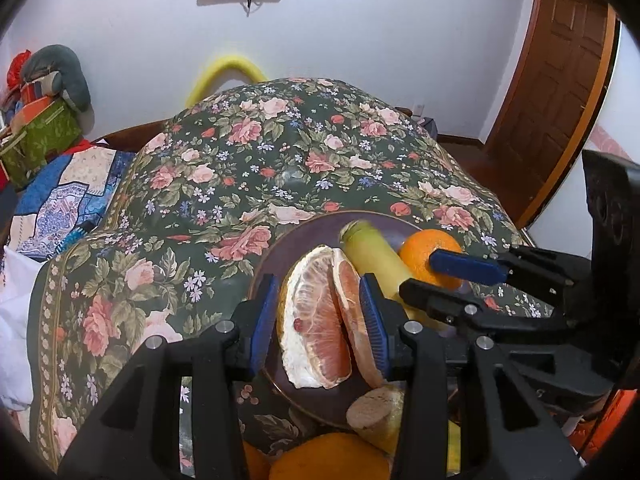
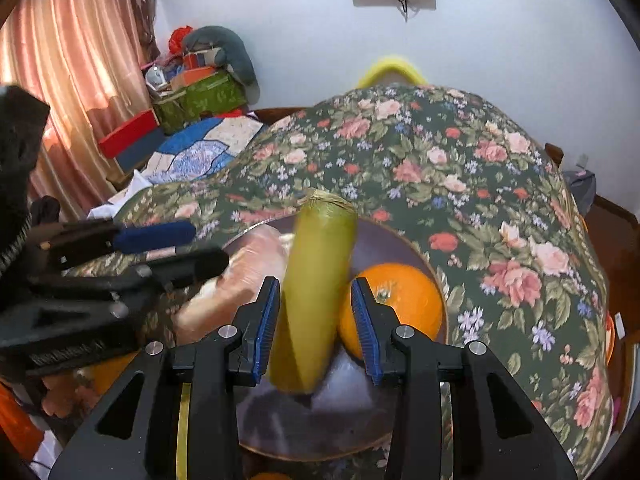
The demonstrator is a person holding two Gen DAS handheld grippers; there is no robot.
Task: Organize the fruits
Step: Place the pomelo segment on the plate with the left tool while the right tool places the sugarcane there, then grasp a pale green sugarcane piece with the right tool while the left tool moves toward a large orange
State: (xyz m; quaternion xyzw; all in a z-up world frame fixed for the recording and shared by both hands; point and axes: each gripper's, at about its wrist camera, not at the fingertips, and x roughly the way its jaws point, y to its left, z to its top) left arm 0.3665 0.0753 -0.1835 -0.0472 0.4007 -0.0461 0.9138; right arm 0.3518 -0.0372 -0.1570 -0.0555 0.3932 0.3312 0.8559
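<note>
A dark purple plate (image 1: 304, 240) (image 2: 384, 240) lies on the floral cloth. My left gripper (image 1: 320, 324) is shut on peeled pink pomelo wedges (image 1: 316, 320), its blue pads pressed on both sides, over the plate's near half. In the right wrist view the left gripper (image 2: 176, 252) enters from the left beside the blurred pomelo (image 2: 248, 256). My right gripper (image 2: 316, 330) (image 1: 440, 284) is shut on a yellow-green stalk piece (image 2: 316, 280) (image 1: 376, 256) that points away over the plate. An orange (image 2: 404, 296) (image 1: 424, 248) sits on the plate to the stalk's right.
The floral cloth (image 1: 280, 152) mounds up behind the plate. At the near edge lie a second stalk piece (image 1: 376, 412) and more orange fruit (image 1: 328, 460). A patchwork quilt (image 1: 60, 200) and stacked boxes (image 1: 40, 136) lie left; a wooden door (image 1: 560, 92) stands right.
</note>
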